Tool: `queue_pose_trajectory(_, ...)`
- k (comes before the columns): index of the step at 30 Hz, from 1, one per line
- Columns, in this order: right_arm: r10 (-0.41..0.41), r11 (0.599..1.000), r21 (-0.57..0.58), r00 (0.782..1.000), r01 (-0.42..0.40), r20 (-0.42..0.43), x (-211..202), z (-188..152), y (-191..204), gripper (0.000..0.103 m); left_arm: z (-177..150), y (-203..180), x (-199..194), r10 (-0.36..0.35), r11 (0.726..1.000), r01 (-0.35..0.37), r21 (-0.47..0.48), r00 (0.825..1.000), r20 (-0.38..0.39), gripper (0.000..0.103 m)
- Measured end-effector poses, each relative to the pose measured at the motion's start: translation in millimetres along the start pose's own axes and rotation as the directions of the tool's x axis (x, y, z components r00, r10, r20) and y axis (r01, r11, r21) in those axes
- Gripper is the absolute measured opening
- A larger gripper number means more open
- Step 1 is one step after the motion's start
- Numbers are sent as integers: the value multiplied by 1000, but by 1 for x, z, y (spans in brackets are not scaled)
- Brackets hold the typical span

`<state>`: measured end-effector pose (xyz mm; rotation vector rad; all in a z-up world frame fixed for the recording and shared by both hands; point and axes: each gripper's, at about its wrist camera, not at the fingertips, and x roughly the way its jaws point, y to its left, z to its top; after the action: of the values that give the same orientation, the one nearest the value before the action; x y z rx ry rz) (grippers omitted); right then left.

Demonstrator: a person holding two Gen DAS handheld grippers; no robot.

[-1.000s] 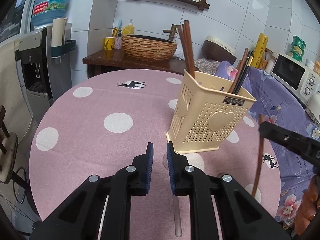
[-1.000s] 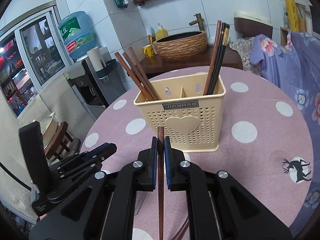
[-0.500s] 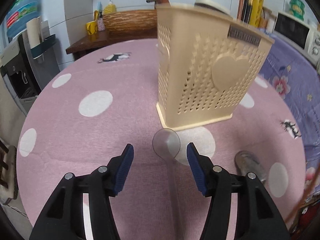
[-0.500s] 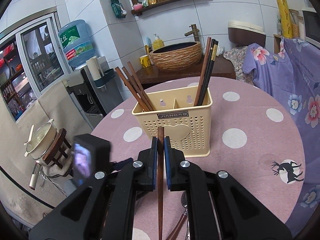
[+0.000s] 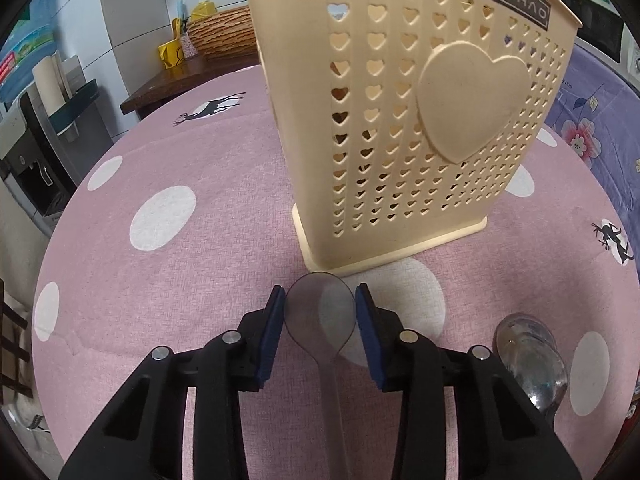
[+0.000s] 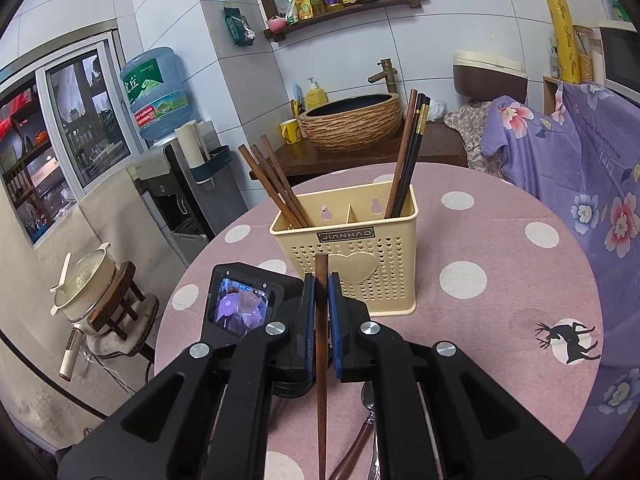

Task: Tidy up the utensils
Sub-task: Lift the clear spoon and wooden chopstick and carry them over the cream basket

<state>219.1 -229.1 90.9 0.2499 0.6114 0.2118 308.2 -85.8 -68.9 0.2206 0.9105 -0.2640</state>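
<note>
Pink polka-dot tablecloth (image 5: 224, 248), tiled kitchen behind. Holder (image 6: 352, 256) mid-table — rim cut off in left view. Left gripper (image 5: 321, 312) angled down, jaws just narrowing around clear spoon (image 5: 320, 308), contact unclear. Right gripper (image 6: 321, 304) clamped on brown chopstick (image 6: 321, 344) before the holder.

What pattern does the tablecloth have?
Pink tablecloth with white dots and deer silhouettes; clearest in the right wrist view.

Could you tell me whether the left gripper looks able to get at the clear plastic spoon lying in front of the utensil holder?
Probably yes: the left gripper already straddles the clear spoon's bowl, jaws just closing, nothing between, though the holder stands close ahead.
</note>
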Motion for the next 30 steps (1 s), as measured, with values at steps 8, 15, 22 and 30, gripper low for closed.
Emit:
queue_pose_trajectory(8,5,1000,3,1000,-5,6,-3,0,0,8,6,11,-29,-46,997,50,-55,996,79,36)
queue_pose_trajectory(15,17,1000,-5,999,-16,28,-14,4,6,8,12,18,-87,-82,990,105,-95,973,216,36)
queue_pose_trajectory(22,25,999,-25,999,-24,46,-24,10,11,8,15,24,-121,-91,986,129,-108,950,299,36)
queue_pose_trajectory(30,28,998,-56,999,-26,45,-26,14,17,8,18,28,-127,-94,987,132,-97,941,325,36)
